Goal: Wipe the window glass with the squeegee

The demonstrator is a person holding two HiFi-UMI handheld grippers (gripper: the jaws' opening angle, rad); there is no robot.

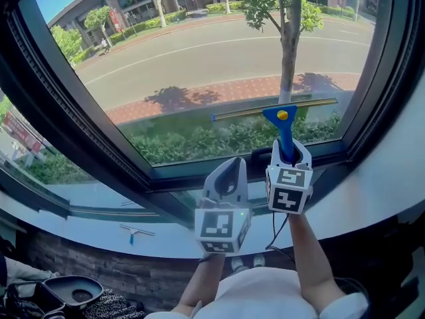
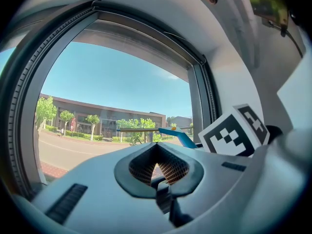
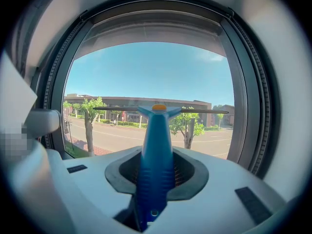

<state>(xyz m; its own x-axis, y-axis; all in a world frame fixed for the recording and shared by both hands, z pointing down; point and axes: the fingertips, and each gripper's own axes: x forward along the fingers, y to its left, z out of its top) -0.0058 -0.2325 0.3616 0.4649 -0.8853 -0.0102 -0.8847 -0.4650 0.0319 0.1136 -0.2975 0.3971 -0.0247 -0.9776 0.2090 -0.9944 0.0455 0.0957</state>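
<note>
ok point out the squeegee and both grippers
squeegee (image 1: 283,131), head view, blue handle
right gripper (image 1: 290,153), head view, jaw tips gripping the handle
left gripper (image 1: 230,170), head view, tips of its shut jaws

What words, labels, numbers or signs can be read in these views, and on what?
None can be read.
Red banner outside: print too blurred.
Left marker cube and right marker cube: black-and-white patterns, no letters.
Squeegee: no label visible.

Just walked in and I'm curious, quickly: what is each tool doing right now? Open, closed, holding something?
Left tool: closed, holding nothing.
Right tool: closed on the squeegee, gripping its blue handle.
</note>
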